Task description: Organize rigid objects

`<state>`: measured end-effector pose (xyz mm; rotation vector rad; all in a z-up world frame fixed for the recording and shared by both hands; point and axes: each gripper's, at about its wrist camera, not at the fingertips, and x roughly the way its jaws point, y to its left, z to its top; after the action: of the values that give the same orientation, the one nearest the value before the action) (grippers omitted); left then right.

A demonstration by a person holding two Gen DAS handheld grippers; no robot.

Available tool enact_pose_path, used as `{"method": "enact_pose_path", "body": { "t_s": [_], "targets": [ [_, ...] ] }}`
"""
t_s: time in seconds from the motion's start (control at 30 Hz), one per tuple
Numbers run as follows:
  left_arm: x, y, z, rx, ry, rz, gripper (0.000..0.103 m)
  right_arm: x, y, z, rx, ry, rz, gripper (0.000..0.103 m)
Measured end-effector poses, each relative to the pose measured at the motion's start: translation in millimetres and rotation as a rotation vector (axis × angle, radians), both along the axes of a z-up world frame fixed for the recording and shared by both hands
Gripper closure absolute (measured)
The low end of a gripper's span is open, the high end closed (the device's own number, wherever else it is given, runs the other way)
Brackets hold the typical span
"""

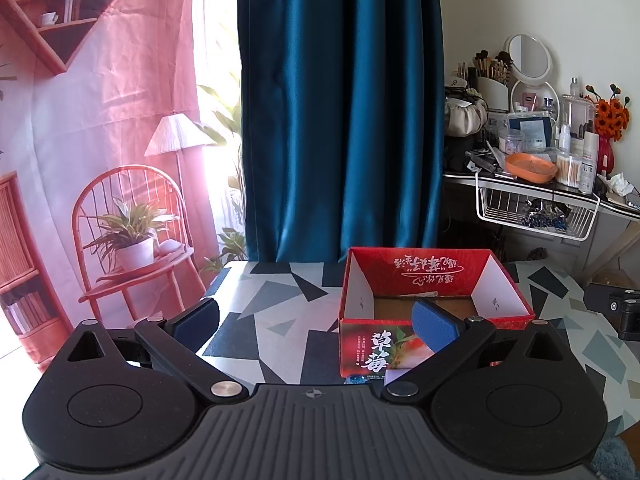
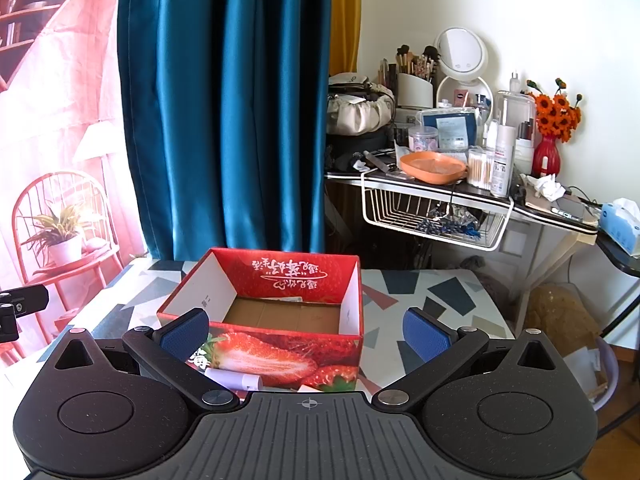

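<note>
A red strawberry carton [image 1: 360, 346] [image 2: 280, 356] stands open on the patterned table [image 1: 272, 312] [image 2: 440, 292]; its brown floor looks empty. My left gripper [image 1: 316, 324] is open and empty, hovering left of the carton's near wall. My right gripper [image 2: 306, 334] is open and empty, its fingers straddling the carton's front wall from above. A pale lilac cylinder [image 2: 236, 381] lies on the table in front of the carton, partly hidden by the gripper body. Small items [image 1: 374, 377] peek out below the carton in the left wrist view.
A cluttered vanity shelf [image 2: 460, 196] with an orange dish [image 2: 434, 166], bottles and a mirror stands behind right, with a wire basket [image 2: 432, 220] under it. A blue curtain [image 2: 224, 100] hangs behind. The other gripper's black body shows at the frame edges [image 1: 616, 308] [image 2: 18, 306].
</note>
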<state>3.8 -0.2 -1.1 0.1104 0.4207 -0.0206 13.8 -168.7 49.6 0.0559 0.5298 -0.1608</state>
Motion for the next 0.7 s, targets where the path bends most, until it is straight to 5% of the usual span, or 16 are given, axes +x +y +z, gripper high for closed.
{"method": "enact_pose_path", "body": {
  "t_s": [0.57, 0.7],
  "targets": [
    [22.9, -0.7, -26.5, 0.050, -0.031, 0.037, 0.000, 17.1, -24.6, -25.8, 0.073, -0.065, 0.048, 0.000],
    [43.3, -2.5, -42.5, 0.064, 0.025, 0.020, 0.000, 35.1, -34.4, -50.1, 0.133, -0.030, 0.070, 0.000]
  ]
}}
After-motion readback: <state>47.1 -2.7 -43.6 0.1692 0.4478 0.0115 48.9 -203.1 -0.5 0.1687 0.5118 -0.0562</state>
